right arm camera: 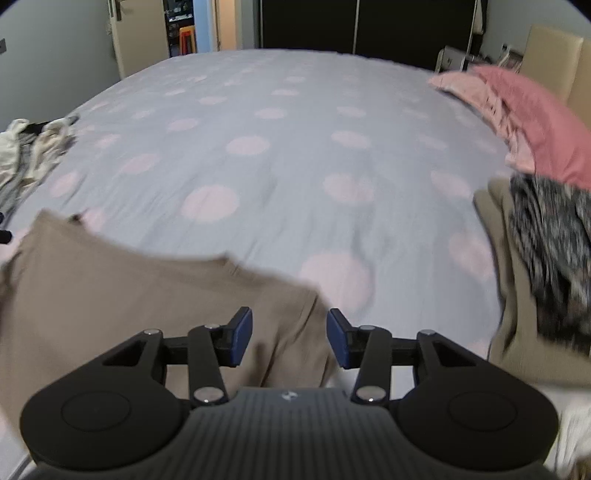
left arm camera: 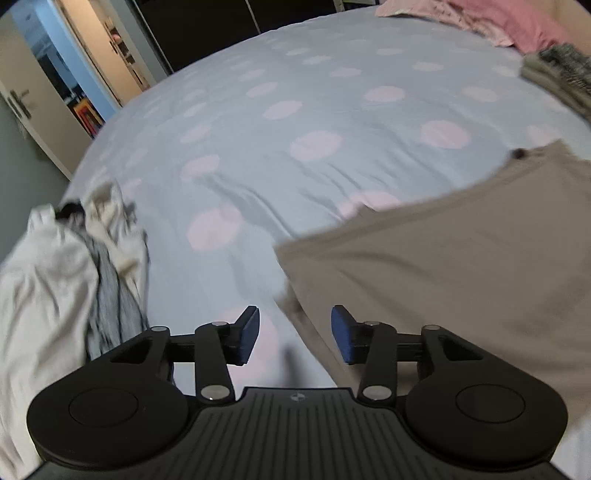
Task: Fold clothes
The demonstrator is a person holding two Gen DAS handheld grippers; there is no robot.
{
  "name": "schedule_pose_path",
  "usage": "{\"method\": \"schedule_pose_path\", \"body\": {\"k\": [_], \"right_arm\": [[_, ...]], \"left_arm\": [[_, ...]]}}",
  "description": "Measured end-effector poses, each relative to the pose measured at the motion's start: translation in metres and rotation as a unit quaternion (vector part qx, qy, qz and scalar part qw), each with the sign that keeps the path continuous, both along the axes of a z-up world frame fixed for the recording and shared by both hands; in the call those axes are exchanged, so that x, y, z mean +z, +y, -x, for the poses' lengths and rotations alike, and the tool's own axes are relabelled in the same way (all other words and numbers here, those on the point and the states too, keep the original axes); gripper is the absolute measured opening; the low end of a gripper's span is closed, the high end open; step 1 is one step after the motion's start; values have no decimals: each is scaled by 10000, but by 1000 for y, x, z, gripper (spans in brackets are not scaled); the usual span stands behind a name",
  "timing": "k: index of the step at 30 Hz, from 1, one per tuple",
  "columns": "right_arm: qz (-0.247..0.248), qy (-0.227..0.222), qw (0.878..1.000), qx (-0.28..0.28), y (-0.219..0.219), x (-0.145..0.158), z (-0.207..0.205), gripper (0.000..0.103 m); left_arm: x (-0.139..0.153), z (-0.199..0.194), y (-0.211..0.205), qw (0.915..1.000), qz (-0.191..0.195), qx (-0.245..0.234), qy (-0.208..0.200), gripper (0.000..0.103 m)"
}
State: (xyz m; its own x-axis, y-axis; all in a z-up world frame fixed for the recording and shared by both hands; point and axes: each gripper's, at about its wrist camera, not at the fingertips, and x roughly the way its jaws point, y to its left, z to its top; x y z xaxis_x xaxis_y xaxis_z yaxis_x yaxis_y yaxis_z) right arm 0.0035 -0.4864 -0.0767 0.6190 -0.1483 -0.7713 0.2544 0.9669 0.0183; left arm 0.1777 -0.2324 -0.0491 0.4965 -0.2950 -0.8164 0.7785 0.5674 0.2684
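the beige garment [left arm camera: 461,266] is lying flat on the bed [left arm camera: 295,110], whose cover is pale blue-grey with pink dots. in the left wrist view it is filling the right side of the picture, its near left corner reaching down toward the left gripper [left arm camera: 294,334]. that gripper's jaws are standing apart with nothing pressed between the blue pads [left arm camera: 248,334]; the garment's edge is running under the gap and beneath the right-hand pad, but whether cloth and pad are touching is not clear through the blur.

in the right wrist view the same beige garment [right arm camera: 129,295] is spreading across the lower left, its right corner lying below the right gripper [right arm camera: 290,338]. these jaws are also standing apart, empty, with the cloth showing under the gap and the bed cover [right arm camera: 295,166] to the right of it.

a heap of white and grey clothes [left arm camera: 66,280] is sitting at the bed's left edge. on the right side a pink garment [right arm camera: 535,122] is lying near the far corner, and nearer the camera a dark patterned garment [right arm camera: 554,251] is resting on another beige piece [right arm camera: 517,350]. beyond the bed an open doorway [right arm camera: 192,29] and dark wardrobe doors [right arm camera: 351,26] are showing
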Motion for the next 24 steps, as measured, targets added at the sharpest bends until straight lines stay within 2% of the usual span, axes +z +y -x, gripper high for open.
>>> {"method": "schedule_pose_path", "body": {"k": [3, 8, 11, 14, 17, 20, 24], "right_arm": [[-331, 160, 9993, -47, 9, 0, 34, 50], [-799, 406, 9957, -251, 27, -12, 86, 52], [-1039, 456, 9919, -565, 36, -21, 111, 52], [-1418, 437, 9849, -897, 41, -30, 128, 52], [-1720, 380, 9771, -1193, 44, -40, 139, 52], [-1835, 344, 9740, -1285, 44, -49, 143, 52], [-2015, 248, 9704, -1308, 42, -57, 144, 53]], "left_arm": [[3, 28, 28, 9996, 176, 70, 220, 42], [1, 58, 76, 9949, 572, 507, 661, 44], [-3, 66, 100, 9836, 1042, 978, 1096, 44], [-13, 74, 115, 9688, 1467, 1340, 1482, 45], [-29, 78, 121, 9589, 1595, 1655, 1665, 46], [-43, 79, 120, 9568, 1581, 1714, 1735, 45], [-49, 86, 115, 9606, 1612, 1664, 1536, 45]]}}
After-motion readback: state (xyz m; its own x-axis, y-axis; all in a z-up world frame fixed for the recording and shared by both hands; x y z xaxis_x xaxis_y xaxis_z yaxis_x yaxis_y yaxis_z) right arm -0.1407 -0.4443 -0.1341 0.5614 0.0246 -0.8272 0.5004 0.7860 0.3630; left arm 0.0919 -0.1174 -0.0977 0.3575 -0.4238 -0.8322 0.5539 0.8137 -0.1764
